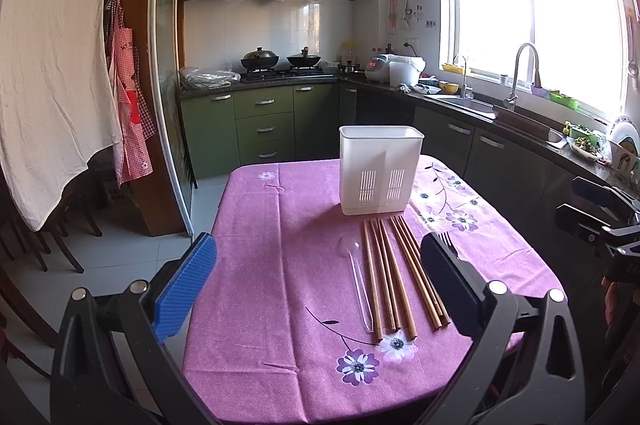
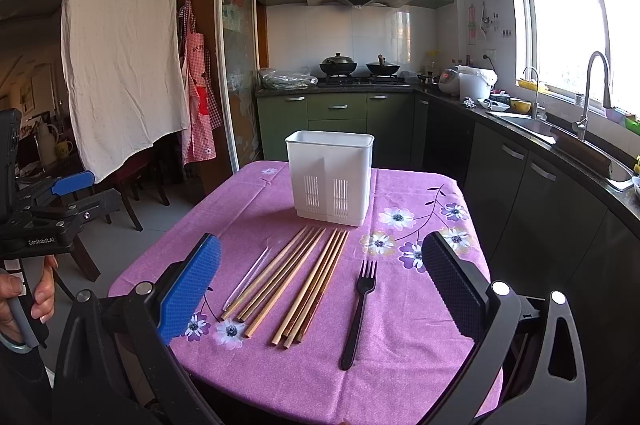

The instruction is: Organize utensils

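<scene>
A white slotted utensil holder (image 1: 380,171) (image 2: 330,177) stands upright at the far side of the purple flowered table (image 1: 260,305) (image 2: 400,345). In front of it lie several wooden chopsticks (image 1: 390,277) (image 2: 296,285) side by side. A clear plastic spoon (image 1: 358,285) (image 2: 252,277) rests to their left, and a black fork (image 2: 360,309) to their right. In the left wrist view only the fork's tines (image 1: 445,240) show past a finger. My left gripper (image 1: 320,245) hovers open above the near table edge, holding nothing. My right gripper (image 2: 322,243) is likewise open and empty.
Green kitchen cabinets and a dark counter with a sink (image 2: 532,125) run along the back and right. Chairs (image 2: 132,185) and a hanging white cloth (image 2: 124,37) are to the left. A hand (image 2: 36,289) holds the left gripper's handle beside the table.
</scene>
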`<state>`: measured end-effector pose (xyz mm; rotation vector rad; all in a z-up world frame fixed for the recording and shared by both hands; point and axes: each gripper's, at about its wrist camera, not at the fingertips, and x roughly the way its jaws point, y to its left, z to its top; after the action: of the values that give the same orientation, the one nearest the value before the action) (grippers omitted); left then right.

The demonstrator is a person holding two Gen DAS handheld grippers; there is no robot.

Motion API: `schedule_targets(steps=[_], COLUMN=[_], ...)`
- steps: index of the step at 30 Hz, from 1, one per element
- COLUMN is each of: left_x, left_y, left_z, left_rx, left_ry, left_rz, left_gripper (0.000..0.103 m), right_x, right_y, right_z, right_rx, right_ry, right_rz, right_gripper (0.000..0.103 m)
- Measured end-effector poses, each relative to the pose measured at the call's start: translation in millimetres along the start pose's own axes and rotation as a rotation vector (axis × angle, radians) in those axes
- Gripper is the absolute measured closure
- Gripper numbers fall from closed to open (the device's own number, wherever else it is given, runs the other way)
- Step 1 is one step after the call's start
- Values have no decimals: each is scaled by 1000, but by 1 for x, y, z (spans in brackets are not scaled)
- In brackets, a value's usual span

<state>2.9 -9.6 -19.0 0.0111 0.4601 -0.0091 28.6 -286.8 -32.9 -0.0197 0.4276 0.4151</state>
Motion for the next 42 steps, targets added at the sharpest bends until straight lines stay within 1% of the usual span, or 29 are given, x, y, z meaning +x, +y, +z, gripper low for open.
schedule_targets(steps=[36,39,42], left_x=[1,5,15], left_y=[0,-1,-1], left_z=[1,1,3], left_rx=[3,8,16], left_ry=[6,17,50], left_rz=[1,0,2], left_gripper=[6,6,6], right_x=[2,6,20], right_y=[1,-1,-6], right_z=[2,4,7], right_rx=[0,-5,-18], right_ry=[24,39,101], right_rz=[6,5,2], right_gripper=[4,4,4])
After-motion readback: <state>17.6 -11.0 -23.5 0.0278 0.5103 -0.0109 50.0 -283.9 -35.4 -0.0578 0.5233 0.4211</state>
